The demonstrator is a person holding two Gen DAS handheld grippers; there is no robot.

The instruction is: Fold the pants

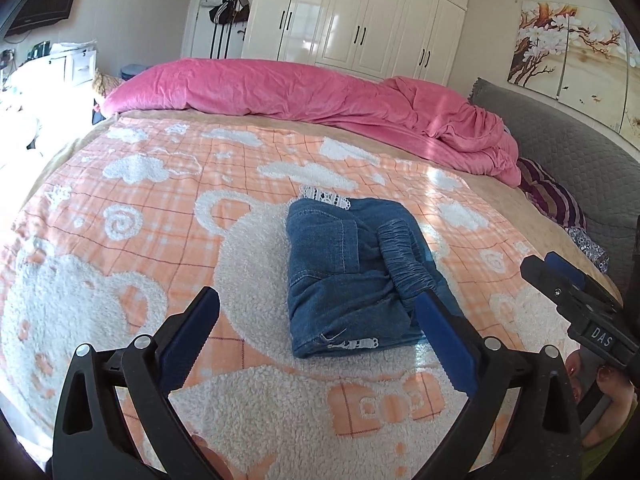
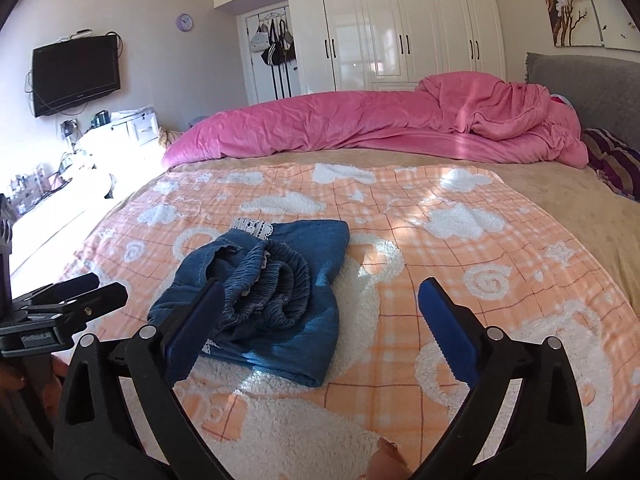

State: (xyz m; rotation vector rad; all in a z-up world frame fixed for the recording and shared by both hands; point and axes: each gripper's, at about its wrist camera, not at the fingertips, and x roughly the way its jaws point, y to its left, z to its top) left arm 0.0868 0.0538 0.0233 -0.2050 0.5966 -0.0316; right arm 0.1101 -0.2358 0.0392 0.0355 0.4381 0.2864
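The jeans (image 1: 352, 276) lie folded in a compact bundle on the near middle of the blanket (image 1: 132, 216), and the left gripper (image 1: 316, 332) and right gripper (image 2: 320, 332), both spread wide and empty, are best drawn clear without snagging the elastic waistband (image 2: 272, 288).

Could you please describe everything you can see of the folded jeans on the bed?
The jeans are blue denim, folded into a compact bundle, with a gathered elastic waistband bunched on top, a stitched pocket and white lace trim at the far and near edges. They lie flat on the orange checked blanket. Nothing grips them: both sets of jaws stand open and clear of them.
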